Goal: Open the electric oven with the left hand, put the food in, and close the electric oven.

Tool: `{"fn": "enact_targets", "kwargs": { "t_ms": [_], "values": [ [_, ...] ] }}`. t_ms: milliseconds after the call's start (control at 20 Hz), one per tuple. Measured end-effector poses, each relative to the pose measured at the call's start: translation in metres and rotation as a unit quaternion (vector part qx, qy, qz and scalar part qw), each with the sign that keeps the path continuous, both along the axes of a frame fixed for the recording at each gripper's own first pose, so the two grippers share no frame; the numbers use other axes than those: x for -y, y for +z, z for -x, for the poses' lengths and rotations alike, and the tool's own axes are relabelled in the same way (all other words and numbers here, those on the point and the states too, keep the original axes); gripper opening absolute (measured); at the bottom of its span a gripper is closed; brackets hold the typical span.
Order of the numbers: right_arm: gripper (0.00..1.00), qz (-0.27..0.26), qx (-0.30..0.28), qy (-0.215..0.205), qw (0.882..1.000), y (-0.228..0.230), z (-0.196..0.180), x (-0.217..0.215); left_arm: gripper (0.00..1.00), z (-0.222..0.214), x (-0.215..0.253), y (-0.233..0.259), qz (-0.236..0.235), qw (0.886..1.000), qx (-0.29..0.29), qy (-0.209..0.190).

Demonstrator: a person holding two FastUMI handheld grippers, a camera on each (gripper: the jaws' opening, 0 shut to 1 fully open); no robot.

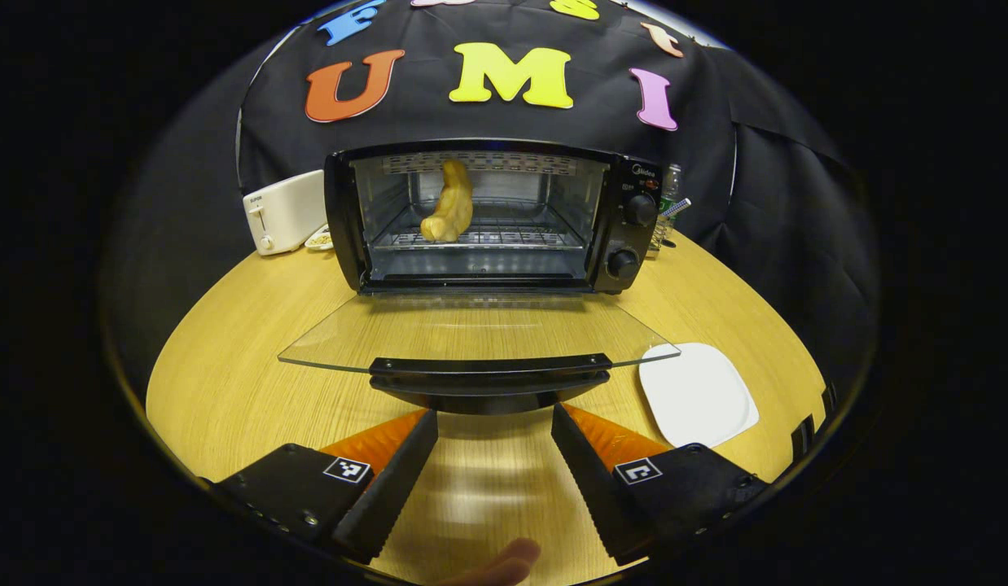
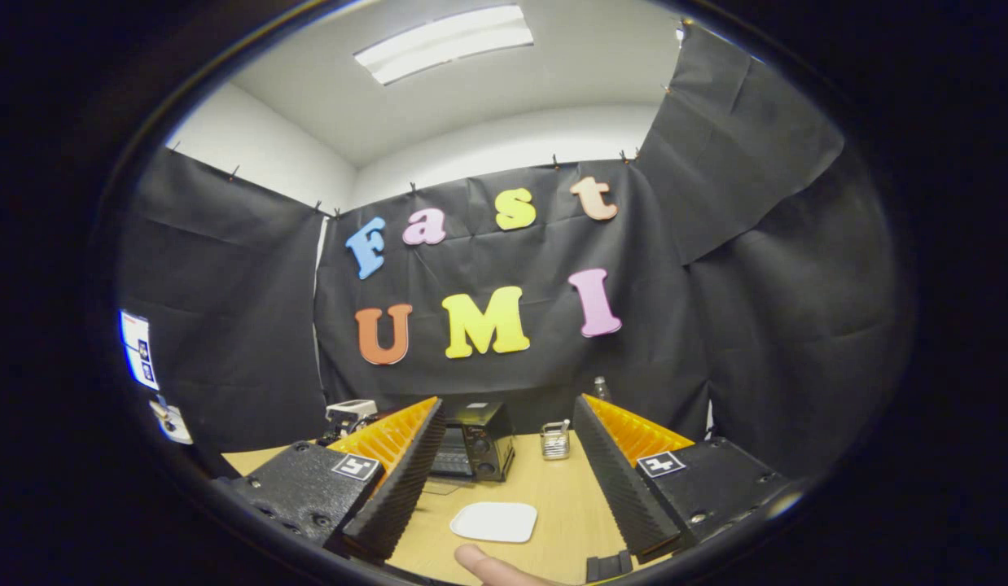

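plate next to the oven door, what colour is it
White, plain, no pattern. The plate shows best in the left gripper view, lying on the table right of the open oven door.

Booth interior: black cloth wall (image 2: 488,382) pinned along its top edge, hung across the back and both sides. Above the cloth, white painted walls (image 2: 252,155) and a white ceiling (image 2: 602,65) carrying 1 long rectangular light panel (image 2: 443,41), lit. Furniture: 1 counter (image 1: 227,366) with pale wood-grain top and rounded front edge, set against the cloth. Small printed sheet (image 2: 136,348) fixed to the left-hand cloth.
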State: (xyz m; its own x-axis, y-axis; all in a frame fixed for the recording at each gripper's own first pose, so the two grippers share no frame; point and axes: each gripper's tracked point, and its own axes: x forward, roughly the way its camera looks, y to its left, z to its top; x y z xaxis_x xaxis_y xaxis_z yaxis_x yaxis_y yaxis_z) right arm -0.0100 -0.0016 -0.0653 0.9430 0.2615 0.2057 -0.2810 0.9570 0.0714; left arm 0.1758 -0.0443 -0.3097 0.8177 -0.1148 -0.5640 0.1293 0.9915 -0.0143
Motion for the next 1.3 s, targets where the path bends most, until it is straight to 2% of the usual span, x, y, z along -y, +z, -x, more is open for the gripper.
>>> {"fn": "enact_targets", "kwargs": {
  "t_ms": [400, 650, 1000, 1100, 1300],
  "values": [
    [0.96, -0.001, -0.007, -0.007, 1.0, -0.003, -0.006, 0.006, 0.93, -0.019, 0.0, 0.052, -0.025, 0.998, 0.056, -0.004],
    [0.96, 0.004, -0.007, -0.016, 1.0, -0.004, -0.006, 0.006, 0.94, -0.036, -0.012, 0.101, -0.005, 0.993, 0.117, 0.011],
    [0.96, 0.001, -0.016, -0.017, 1.0, -0.009, -0.011, 0.005, 0.93, 0.005, -0.041, 0.167, 0.033, 0.978, 0.203, 0.033],
    [0.96, 0.0, -0.022, -0.017, 1.0, -0.013, -0.013, 0.003, 0.93, 0.007, -0.038, 0.159, 0.042, 0.98, 0.195, 0.011],
    [0.96, 0.011, -0.023, -0.017, 1.0, -0.014, -0.013, 0.0, 0.94, -0.019, -0.035, 0.109, 0.032, 0.99, 0.134, 0.009]
  ]
}}
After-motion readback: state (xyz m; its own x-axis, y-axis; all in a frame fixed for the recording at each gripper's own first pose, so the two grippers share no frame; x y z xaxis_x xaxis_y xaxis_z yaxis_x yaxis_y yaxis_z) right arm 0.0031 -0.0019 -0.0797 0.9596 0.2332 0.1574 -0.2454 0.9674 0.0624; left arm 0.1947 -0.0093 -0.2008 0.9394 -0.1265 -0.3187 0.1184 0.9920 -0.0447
